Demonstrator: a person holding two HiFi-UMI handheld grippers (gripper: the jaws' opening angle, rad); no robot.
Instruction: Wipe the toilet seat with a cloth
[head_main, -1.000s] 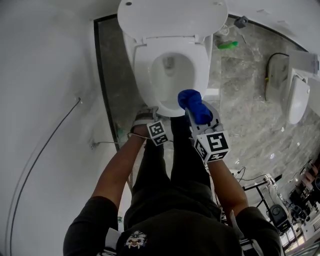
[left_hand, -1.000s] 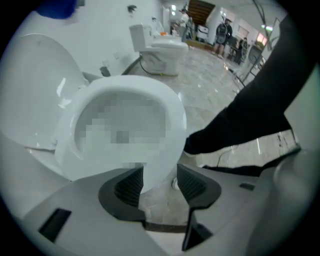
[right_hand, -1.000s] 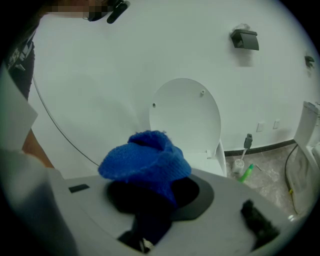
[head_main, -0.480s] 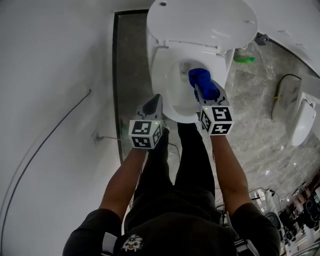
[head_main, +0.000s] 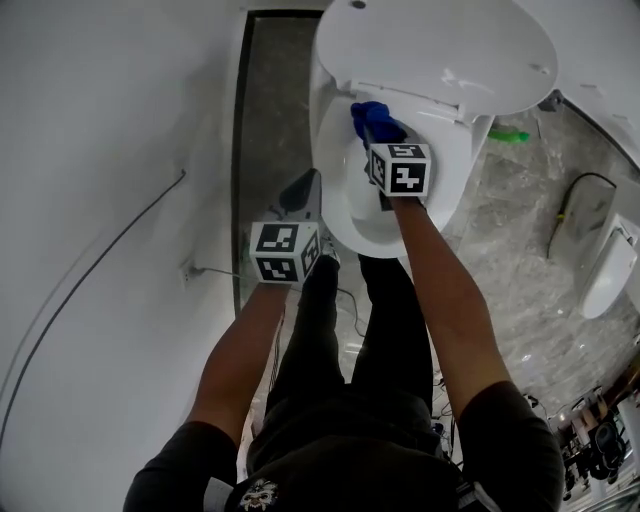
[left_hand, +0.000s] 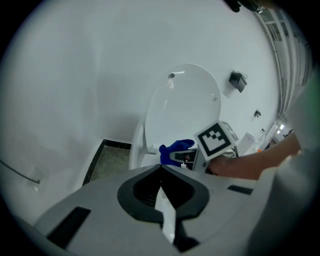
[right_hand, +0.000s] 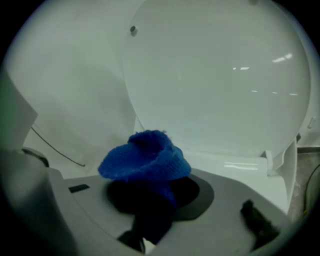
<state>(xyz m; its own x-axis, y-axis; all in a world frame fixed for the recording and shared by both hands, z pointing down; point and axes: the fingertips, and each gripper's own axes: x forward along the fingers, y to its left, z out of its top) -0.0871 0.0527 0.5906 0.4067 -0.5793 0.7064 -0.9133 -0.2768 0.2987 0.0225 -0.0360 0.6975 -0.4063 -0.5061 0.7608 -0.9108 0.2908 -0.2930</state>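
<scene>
The bunched blue knitted cloth (head_main: 368, 110) is clenched in the right gripper (head_main: 372, 126) and held at the rear of the white oval toilet seat (head_main: 335, 195), just under the raised white lid (head_main: 440, 50). This is probably so that wiping can start at the hinge end. The left gripper (head_main: 306, 190) is pressed together on nothing and kept beside the seat's left edge, apparently clear of the stroke.

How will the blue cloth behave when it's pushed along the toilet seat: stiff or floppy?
Probably floppy: the blue cloth bulges and folds over beyond the right gripper. Its knitted-looking surface likely drags rather than slips on the toilet seat.
</scene>
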